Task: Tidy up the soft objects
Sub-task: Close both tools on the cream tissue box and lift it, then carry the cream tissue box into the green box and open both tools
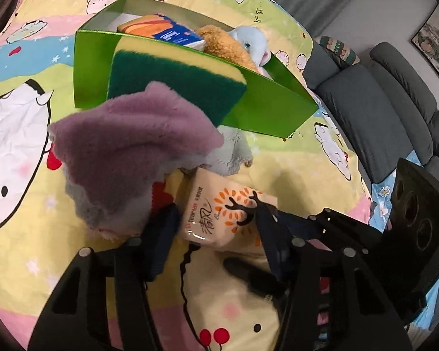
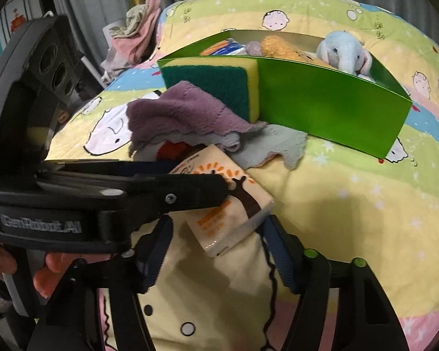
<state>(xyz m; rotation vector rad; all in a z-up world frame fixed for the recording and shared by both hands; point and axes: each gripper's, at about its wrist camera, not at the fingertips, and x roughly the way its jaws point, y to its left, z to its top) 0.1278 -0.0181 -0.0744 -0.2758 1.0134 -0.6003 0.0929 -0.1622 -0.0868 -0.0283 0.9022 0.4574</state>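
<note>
Soft things lie on a cartoon-print quilt (image 1: pixel 292 158) filling both frames. Upper centre, a glossy green box (image 1: pixel 266 102) already holds a plush elephant (image 2: pixel 342 52) and a tan fuzzy toy (image 1: pixel 222 44); a green-and-yellow sponge (image 1: pixel 175 84) leans on its wall. Below it, a fleecy purple cloth (image 1: pixel 131 146) is draped over a grey cloth (image 2: pixel 278 146). Lower centre, a slick cream tissue pack (image 1: pixel 219 216) is the item in hand: the left gripper (image 1: pixel 216 228) pinches its sides, while the right gripper (image 2: pixel 216 242) straddles its near end, contact unclear. Next, likely lift it into the box.

Green box (image 1: pixel 266 102); purple cloth (image 1: pixel 125 146); cartoon-print sheet (image 1: pixel 322 181).
</note>
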